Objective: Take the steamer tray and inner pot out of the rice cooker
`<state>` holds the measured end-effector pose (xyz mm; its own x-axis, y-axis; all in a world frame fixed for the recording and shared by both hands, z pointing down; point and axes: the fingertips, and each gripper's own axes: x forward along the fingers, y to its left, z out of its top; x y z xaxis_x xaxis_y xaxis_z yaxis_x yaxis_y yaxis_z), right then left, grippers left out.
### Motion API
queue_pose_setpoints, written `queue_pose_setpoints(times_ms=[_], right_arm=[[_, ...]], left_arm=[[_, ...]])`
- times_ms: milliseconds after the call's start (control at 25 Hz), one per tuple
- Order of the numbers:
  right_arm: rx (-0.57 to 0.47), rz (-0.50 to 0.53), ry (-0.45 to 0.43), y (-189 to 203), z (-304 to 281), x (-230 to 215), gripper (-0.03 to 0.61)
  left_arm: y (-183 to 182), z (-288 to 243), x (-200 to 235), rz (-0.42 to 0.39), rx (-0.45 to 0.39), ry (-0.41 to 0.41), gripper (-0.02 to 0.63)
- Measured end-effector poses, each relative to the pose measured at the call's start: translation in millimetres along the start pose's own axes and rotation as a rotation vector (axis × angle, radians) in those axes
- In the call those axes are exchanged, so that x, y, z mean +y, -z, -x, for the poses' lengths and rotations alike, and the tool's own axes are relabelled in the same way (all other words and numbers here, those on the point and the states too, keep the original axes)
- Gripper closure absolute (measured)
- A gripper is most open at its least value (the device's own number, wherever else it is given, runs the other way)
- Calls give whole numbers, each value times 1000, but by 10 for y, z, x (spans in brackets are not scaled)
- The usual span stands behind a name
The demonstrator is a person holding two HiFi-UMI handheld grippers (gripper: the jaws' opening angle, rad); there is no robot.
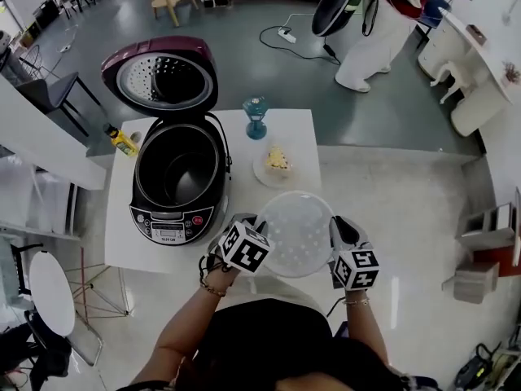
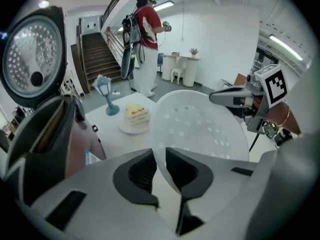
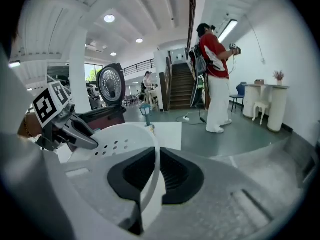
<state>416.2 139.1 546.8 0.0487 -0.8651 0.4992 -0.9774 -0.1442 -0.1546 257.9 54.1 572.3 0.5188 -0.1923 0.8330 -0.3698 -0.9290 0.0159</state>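
The white perforated steamer tray point(image 1: 299, 233) hangs over the front right part of the white table point(image 1: 301, 129), held from both sides. My left gripper point(image 1: 262, 230) is shut on its left rim point(image 2: 159, 156). On the opposite rim point(image 3: 156, 166) my right gripper point(image 1: 333, 235) is shut too. The rice cooker point(image 1: 175, 182) stands open at the table's left, lid point(image 1: 163, 76) tipped back. Its dark inner pot point(image 1: 181, 165) sits inside. In the left gripper view the tray point(image 2: 200, 129) spreads ahead, with the right gripper point(image 2: 235, 98) at its far edge.
A plate with a slice of cake point(image 1: 277, 163) lies just behind the tray, and a blue goblet-shaped ornament point(image 1: 256, 117) stands further back. A yellow bottle point(image 1: 122, 141) is at the table's left edge. A person point(image 1: 370, 31) stands on the far floor.
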Motion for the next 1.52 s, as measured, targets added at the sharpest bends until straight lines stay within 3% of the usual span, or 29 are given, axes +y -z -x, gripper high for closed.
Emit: queue_pose_setpoints(times_ms=[320, 800, 1120, 1240, 1400, 1520], right_arm=[[122, -76, -44, 559, -377, -102, 543], [204, -69, -41, 780, -647, -207, 543], [213, -61, -39, 838, -733, -273, 543], [212, -43, -32, 840, -740, -270, 541], [233, -58, -20, 856, -749, -308, 504], [219, -78, 11, 796, -641, -409, 448]], left_arm=[[266, -466, 40, 52, 95, 18, 561], [388, -818, 132, 128, 135, 41, 569], [429, -969, 135, 120, 155, 44, 563], [460, -975, 99, 77, 156, 38, 543], [482, -932, 100, 42, 153, 26, 390], [504, -822, 70, 18, 142, 21, 362]])
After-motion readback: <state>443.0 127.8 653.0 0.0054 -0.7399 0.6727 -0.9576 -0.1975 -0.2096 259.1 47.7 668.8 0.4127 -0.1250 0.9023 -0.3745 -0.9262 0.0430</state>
